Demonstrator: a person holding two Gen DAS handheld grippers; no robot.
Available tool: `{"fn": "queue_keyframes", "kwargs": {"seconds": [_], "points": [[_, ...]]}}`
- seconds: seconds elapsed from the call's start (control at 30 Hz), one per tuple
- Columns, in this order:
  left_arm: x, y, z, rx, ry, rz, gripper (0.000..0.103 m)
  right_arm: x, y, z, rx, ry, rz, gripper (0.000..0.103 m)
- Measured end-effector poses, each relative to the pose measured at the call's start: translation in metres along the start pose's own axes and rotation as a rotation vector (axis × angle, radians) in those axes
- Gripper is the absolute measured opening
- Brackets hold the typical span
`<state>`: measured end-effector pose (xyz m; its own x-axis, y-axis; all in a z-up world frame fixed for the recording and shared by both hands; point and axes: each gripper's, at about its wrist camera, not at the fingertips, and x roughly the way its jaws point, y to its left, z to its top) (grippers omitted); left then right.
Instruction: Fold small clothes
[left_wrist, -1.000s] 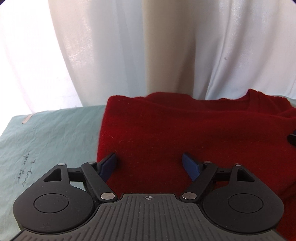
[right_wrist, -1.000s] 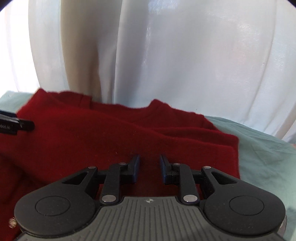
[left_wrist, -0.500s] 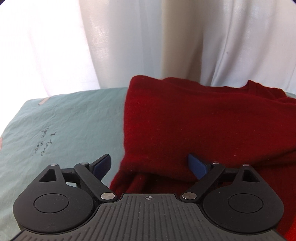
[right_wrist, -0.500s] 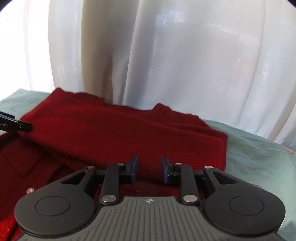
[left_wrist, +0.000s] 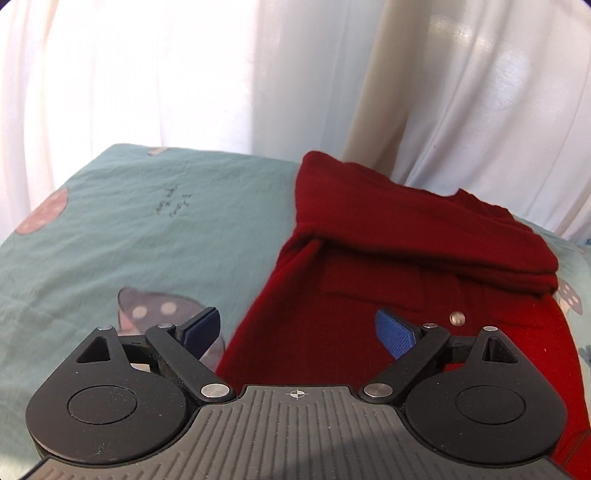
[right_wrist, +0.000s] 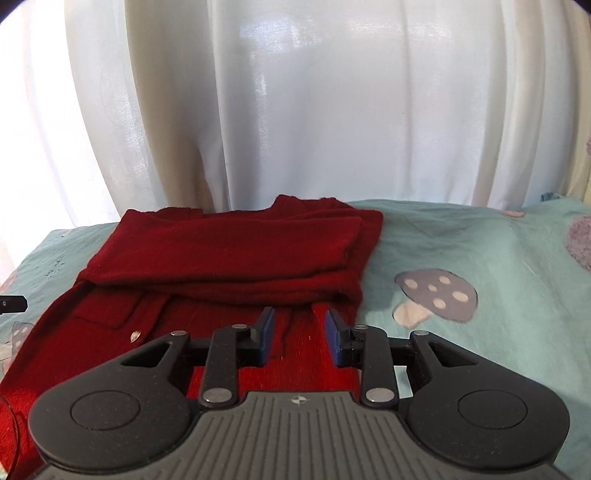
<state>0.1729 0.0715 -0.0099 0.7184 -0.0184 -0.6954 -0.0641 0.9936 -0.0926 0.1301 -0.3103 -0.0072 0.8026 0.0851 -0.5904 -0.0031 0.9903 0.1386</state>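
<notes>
Left wrist view: dark red knitted cardigan (left_wrist: 388, 266) lying on a pale teal bedsheet printed with mushrooms (left_wrist: 129, 229), white curtain (left_wrist: 184, 74) hanging behind.
Garment: its far part is folded toward the camera into a thick band across the body; a patch pocket and a small metal button (left_wrist: 457, 317) show on the near layer.
Left gripper (left_wrist: 298, 328): black, with blue pads, jaws spread wide and nothing pinched; the left pad sits over the bare sheet, the right pad over the red knit, and the cardigan's left edge runs between them.
Right wrist view: the same cardigan (right_wrist: 229, 254) fills the left and centre, the sheet (right_wrist: 480, 240) stretches to the right with a grey mushroom print (right_wrist: 436, 295) beside the garment's edge.
Right gripper (right_wrist: 298, 334): jaws a narrow gap apart and opening; red knit shows through the gap, but the pads are not pressed on it.
Far left edge: a small black tip of the other tool (right_wrist: 13, 303), apart from the cardigan.
</notes>
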Motion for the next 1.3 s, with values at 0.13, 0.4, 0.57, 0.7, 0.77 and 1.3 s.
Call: {"fn": "queue_keyframes", "kwargs": {"seconds": [0.13,0.4,0.57,0.7,0.77,1.3], "points": [[-0.013,0.017,-0.024,-0.009,0.048,0.010,0.095,-0.036,-0.003,-0.031,0.036,0.046,-0.011,0.034],[-0.033,0.060,-0.058,-0.089,0.109,0.027,0.095,-0.072,-0.005,-0.089,0.135,0.202,-0.043,0.038],[-0.036,0.077,-0.072,-0.111,0.159,-0.002,0.095,-0.087,-0.006,-0.115,0.171,0.262,-0.059,0.038],[-0.033,0.094,-0.080,-0.185,0.206,-0.047,0.083,-0.095,-0.011,-0.126,0.211,0.280,-0.049,0.038],[-0.030,0.099,-0.082,-0.234,0.231,-0.099,0.079,-0.097,-0.013,-0.127,0.226,0.283,-0.046,0.038],[-0.015,0.117,-0.080,-0.295,0.378,-0.237,0.039,-0.090,-0.040,-0.133,0.341,0.316,0.069,0.025]]}}
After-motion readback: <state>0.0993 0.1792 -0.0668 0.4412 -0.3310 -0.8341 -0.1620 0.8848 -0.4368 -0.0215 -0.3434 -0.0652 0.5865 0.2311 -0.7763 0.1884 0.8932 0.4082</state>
